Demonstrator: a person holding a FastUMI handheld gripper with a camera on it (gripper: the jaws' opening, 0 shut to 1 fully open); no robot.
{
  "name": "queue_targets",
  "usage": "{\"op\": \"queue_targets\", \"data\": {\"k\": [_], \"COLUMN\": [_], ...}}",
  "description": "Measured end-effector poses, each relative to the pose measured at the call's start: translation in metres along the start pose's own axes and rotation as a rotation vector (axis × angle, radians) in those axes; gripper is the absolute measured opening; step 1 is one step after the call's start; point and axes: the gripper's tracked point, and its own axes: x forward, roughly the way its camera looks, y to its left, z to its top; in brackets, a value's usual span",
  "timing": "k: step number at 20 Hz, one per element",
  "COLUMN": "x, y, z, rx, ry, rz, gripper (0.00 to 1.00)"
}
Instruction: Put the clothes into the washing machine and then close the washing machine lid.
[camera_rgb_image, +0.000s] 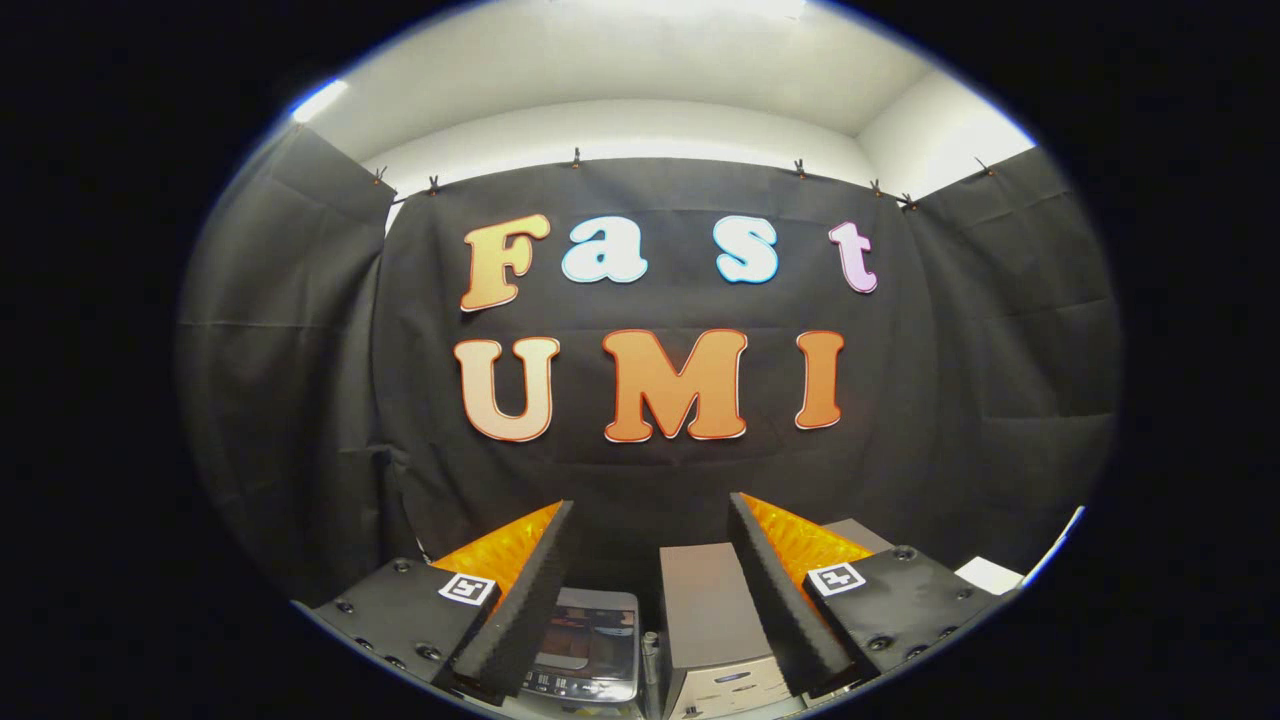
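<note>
My gripper is held high and stands open, with nothing between its fingers. Far below, between the fingers, I see a small grey washing machine from above; its dark glossy lid appears to lie over the top. No clothes can be made out from here. The left finger covers the machine's left side.
A second grey box-shaped appliance stands right beside the washing machine, partly behind the right finger. A white flat thing lies further right. Black cloth walls close the booth ahead and on both sides.
</note>
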Motion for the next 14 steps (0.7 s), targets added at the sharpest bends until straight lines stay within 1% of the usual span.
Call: {"op": "queue_targets", "data": {"k": [2, 14], "x": [0.0012, 0.0031], "y": [-0.0047, -0.0093], "z": [0.0021, 0.0093], "rx": [-0.006, -0.006], "ry": [-0.002, -0.014], "rz": [-0.019, -0.011], "gripper": [0.98, 0.98]}}
